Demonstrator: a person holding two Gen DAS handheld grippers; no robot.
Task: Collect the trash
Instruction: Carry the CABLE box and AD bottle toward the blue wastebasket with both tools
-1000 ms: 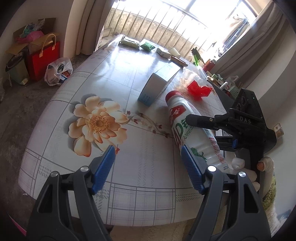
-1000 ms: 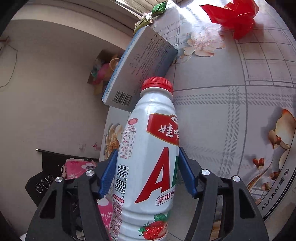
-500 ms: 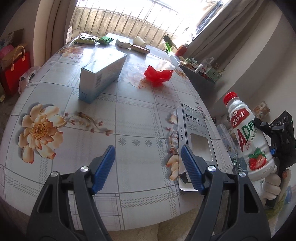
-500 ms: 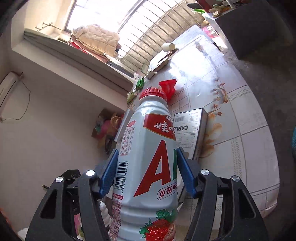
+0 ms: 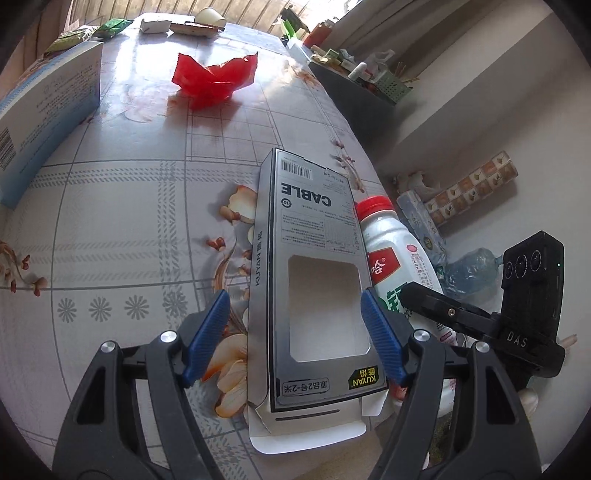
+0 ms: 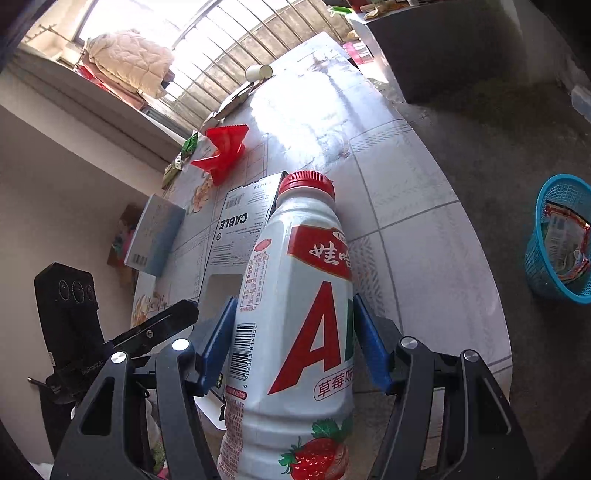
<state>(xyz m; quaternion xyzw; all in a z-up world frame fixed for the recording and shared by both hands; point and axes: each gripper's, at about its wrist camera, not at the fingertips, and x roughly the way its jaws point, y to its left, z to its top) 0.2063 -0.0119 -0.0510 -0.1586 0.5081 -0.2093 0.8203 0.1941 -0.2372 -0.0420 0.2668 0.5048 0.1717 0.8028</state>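
Observation:
My right gripper (image 6: 291, 343) is shut on a white strawberry-drink bottle (image 6: 295, 295) with a red cap, held upright just past the table's near edge. The same bottle (image 5: 391, 251) shows beside the right gripper (image 5: 461, 314) in the left wrist view. A flat grey "CABLE" box (image 5: 314, 258) lies on the flowered table (image 5: 129, 221) at its near edge. My left gripper (image 5: 293, 295) stands open with that box between its blue pads (image 5: 207, 332), which do not press on it. A blue mesh basket (image 6: 557, 240) holding wrappers stands on the floor at the right.
A crumpled red wrapper (image 5: 214, 77) and a blue-and-white carton (image 5: 48, 107) lie farther back on the table. A paper cup (image 5: 207, 14) and green packets (image 5: 110, 27) sit at the far end. A crushed clear bottle (image 5: 469, 269) and a patterned roll (image 5: 476, 188) lie on the floor.
My left gripper swung right across the table to straddle the grey box. The right gripper carried the bottle off the table, turned it upright, and the blue basket came into view.

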